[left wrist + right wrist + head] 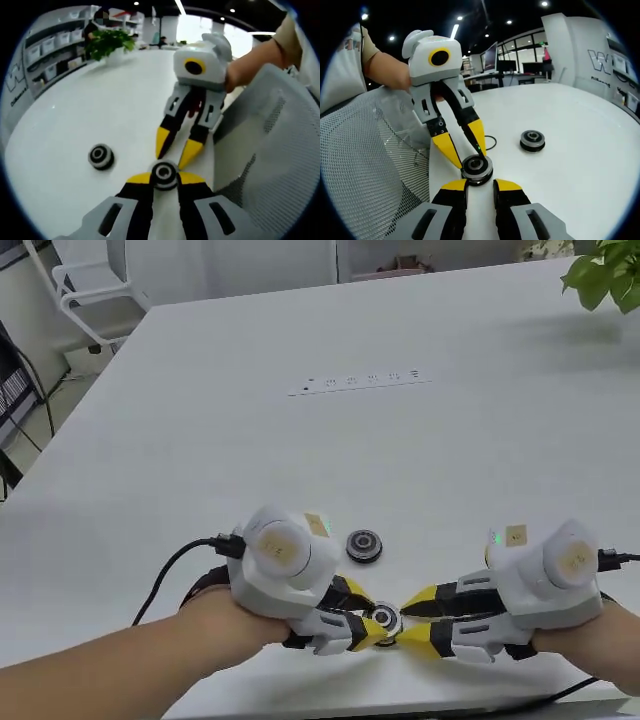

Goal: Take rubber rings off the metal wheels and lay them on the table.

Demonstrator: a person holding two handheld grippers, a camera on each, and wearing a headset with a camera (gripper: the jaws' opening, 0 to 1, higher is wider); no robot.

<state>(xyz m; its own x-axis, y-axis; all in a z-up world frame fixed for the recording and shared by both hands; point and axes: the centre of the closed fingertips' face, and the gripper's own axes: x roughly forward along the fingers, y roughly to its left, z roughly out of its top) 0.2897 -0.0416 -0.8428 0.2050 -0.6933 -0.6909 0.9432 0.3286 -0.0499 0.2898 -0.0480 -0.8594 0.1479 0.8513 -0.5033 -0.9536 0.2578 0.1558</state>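
In the head view the left gripper (367, 619) and the right gripper (405, 621) meet tip to tip close to the near edge of the white table (300, 460). A small metal wheel (383, 620) sits between them with its flat face and hub hole turned up, so its axle stands about upright. A second wheel (364, 545) lies flat on the table just beyond the left gripper, apart from both, with its hub hole up too. Far ahead of the grippers a strip of sockets (360, 382) lies flush in the table. A leafy plant (605, 275) stands at the far corner on the right gripper's side.

In the left gripper view this gripper's yellow tips are closed on either side of the wheel, which shows its round face to the camera. The right gripper comes in from straight ahead. Its two tips are slightly parted and reach the wheel's far rim. The second wheel lies off to the left of the jaws. A grey mesh chair (270, 145) is to the right, and shelves (50, 55) line the room beyond the table.

In the right gripper view the wheel lies just ahead of this gripper's tips, which stand apart. Whether they pinch the rim I cannot tell. The left gripper reaches in from ahead and to the left. Ceiling spotlights (509, 22) and monitors (492, 57) show behind.
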